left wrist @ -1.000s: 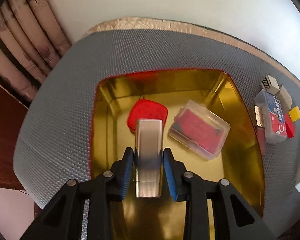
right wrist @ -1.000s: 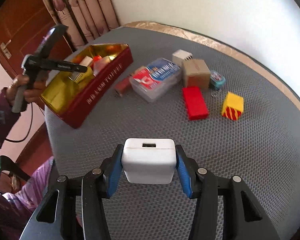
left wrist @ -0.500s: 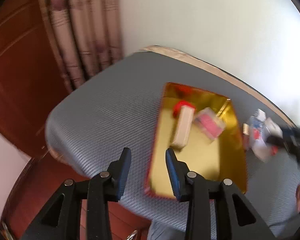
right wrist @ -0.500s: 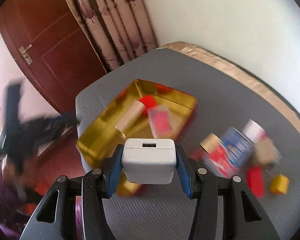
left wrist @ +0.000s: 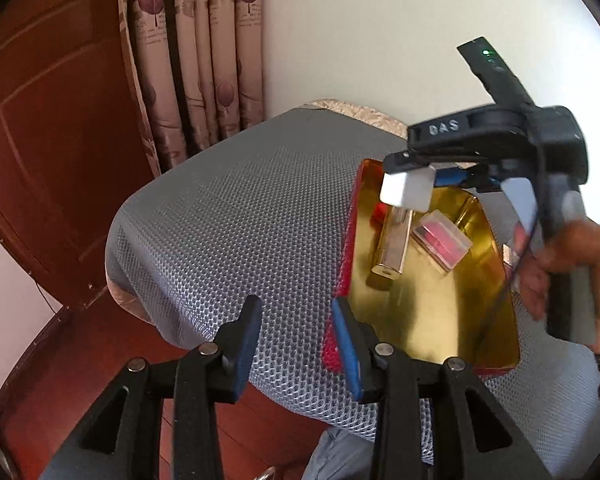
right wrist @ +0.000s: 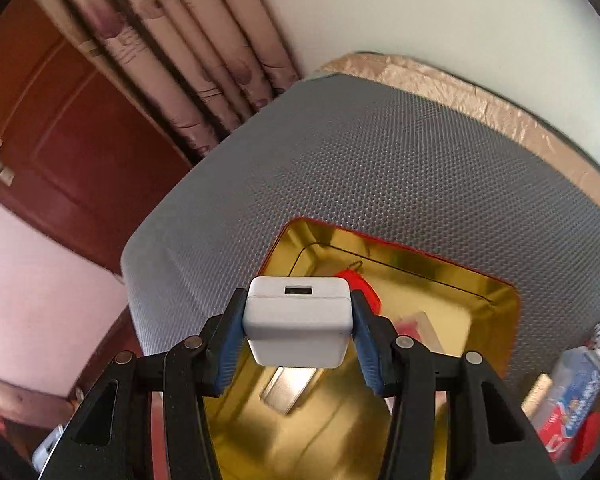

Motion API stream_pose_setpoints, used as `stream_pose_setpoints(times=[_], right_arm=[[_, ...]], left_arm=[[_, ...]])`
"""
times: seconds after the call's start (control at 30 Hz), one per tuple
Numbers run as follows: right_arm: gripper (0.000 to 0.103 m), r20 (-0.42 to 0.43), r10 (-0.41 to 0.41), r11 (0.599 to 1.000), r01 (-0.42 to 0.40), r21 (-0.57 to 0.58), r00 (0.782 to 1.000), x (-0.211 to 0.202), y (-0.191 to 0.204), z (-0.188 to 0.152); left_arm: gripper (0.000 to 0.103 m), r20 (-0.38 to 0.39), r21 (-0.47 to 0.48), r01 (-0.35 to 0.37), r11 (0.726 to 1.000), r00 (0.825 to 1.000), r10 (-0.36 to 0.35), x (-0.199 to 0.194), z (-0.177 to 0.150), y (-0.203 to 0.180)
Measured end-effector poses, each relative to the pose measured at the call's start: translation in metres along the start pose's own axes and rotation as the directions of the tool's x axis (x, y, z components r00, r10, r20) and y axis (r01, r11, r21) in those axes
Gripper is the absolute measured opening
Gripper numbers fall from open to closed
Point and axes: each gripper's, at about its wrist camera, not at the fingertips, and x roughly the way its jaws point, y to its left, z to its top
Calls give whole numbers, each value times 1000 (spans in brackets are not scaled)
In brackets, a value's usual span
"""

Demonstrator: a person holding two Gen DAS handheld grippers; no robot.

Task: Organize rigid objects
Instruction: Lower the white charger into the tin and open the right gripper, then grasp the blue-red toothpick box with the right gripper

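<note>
Above gold tin, right gripper clamps charger.

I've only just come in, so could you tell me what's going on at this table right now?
A person is sorting small items into a gold-lined tin with two handheld grippers. The right gripper is shut on a white charger and holds it above the tin. The left gripper is open and empty, off to the tin's side. A metal bar, a clear case and a red piece already lie inside. More items wait on the grey mat.
</note>
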Motion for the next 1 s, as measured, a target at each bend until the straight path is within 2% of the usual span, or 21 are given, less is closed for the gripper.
stream_pose_setpoints(times=[0.13,0.23,0.33,0.43,0.5,0.53,0.57,0.6,0.63,0.7,0.73,0.83,0.9,1.0], right_arm=[[47,-6,11,997,-10,73,1000,12,-5,5],[51,17,95,984,-96,149,995,9,-15,4],[51,141,144,970,-168,173,979,-23,-25,-1],[53,260,197,961,-238,138,945,-71,-33,-28],[59,292,169,975,-203,89,941,-97,-33,-56],[65,314,122,988,-145,51,942,-114,-36,-82],[68,323,84,994,-101,34,943,-121,-38,-96],[70,334,8,1000,-12,11,942,-133,-44,-124],[72,338,-36,999,38,3,941,-140,-50,-142],[77,333,-141,989,145,12,932,-152,-70,-180],[79,320,-214,976,216,28,923,-157,-86,-203],[79,265,-367,930,355,93,892,-167,-132,-250],[79,232,-383,920,348,180,894,-180,-162,-269],[82,234,-264,926,179,332,936,-191,-190,-270]], left_arm=[[37,-23,-19,21,1000,1000,-21,5,0,3],[37,-27,-3,16,1000,1000,-16,8,-1,1],[37,-32,8,13,1000,999,-13,8,-3,-1],[37,-31,21,12,1000,999,-11,8,-3,-3],[37,-21,29,8,1000,1000,-7,6,-4,-7],[37,-18,35,10,999,1000,-9,4,-5,-9],[37,-17,47,13,999,1000,-12,3,-7,-13],[37,-17,55,15,998,1000,-14,2,-8,-15],[37,-17,66,18,998,1000,-17,0,-10,-19],[37,-12,90,24,996,1000,-23,-2,-14,-26],[37,-6,110,27,994,1000,-26,-5,-16,-31],[37,-5,156,41,987,999,-41,-8,-26,-48],[37,-19,187,59,981,998,-57,-8,-32,-60],[37,-25,238,59,970,998,-54,-12,-41,-79]])
